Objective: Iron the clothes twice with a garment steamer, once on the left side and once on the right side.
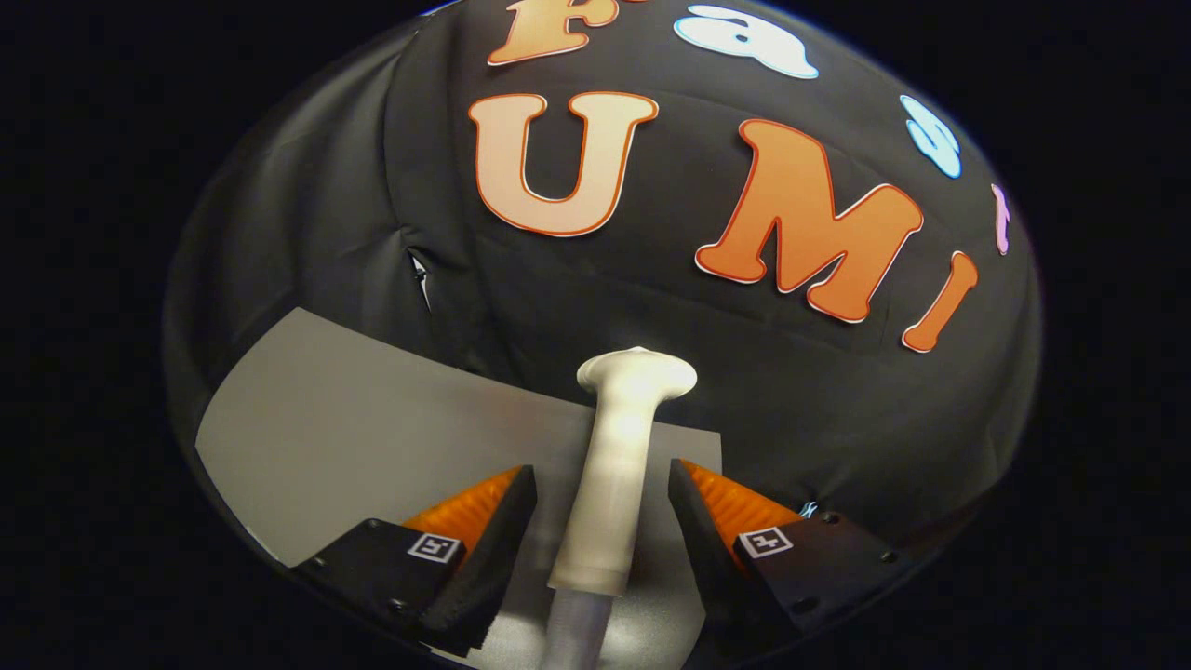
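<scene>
Gripper (602,489) fingers of mine stand spread wide, with the white steamer (614,465) upright in the gap between them, touching neither. Its flat head sits just beyond my fingertips, near the middle of the frame. Under it lies a grey table (335,419), stretching toward the lower left. No readable label shows on the steamer.

We looked from the gripper's own fisheye camera, forward and slightly downward along its two fingers (507,521), close behind the white steamer handle (614,465) between them, facing the booth's black cloth wall (651,307) beyond a grey surface (354,419) under that handle.
</scene>
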The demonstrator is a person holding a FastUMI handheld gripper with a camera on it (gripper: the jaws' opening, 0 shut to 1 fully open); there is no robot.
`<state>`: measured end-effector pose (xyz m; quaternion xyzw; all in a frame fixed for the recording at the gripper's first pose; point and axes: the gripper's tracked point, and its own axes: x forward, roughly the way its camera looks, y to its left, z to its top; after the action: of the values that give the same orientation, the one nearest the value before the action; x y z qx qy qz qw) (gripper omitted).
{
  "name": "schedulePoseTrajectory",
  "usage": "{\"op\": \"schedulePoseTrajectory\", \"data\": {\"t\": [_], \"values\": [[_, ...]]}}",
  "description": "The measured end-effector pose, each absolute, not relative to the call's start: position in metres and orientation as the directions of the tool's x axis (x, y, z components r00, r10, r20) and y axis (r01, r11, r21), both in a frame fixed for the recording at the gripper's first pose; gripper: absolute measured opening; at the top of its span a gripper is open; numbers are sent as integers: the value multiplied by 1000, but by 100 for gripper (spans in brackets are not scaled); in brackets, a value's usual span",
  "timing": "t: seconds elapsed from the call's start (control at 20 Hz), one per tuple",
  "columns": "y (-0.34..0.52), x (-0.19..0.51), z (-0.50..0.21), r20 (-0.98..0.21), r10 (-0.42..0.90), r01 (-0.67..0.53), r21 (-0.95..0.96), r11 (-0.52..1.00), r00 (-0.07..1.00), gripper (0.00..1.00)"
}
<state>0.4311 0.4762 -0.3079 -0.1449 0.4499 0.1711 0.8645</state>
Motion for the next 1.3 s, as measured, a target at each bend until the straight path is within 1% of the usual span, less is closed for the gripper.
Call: {"op": "schedulePoseTrajectory", "data": {"t": [0.05, 0.25, 0.4, 0.45, 0.5, 0.55, 0.6, 0.75, 1.05, 1.3], "values": [[474, 431, -311, -831, 164, -424, -94, 901, 532, 91], [476, 427, -313, -841, 171, -437, -84, 896, 513, 68], [460, 430, -311, -834, 151, -413, -99, 905, 531, 51], [458, 431, -311, -829, 161, -409, -88, 908, 535, 43], [458, 426, -304, -825, 170, -412, -82, 908, 539, 40], [458, 426, -304, -815, 184, -416, -76, 906, 549, 40], [458, 421, -296, -806, 199, -418, -65, 906, 558, 36], [463, 404, -277, -781, 253, -447, -38, 894, 571, 36], [464, 367, -222, -666, 339, -494, -51, 868, 664, 36], [454, 306, -187, -600, 435, -543, 1, 840, 671, 36]]}}
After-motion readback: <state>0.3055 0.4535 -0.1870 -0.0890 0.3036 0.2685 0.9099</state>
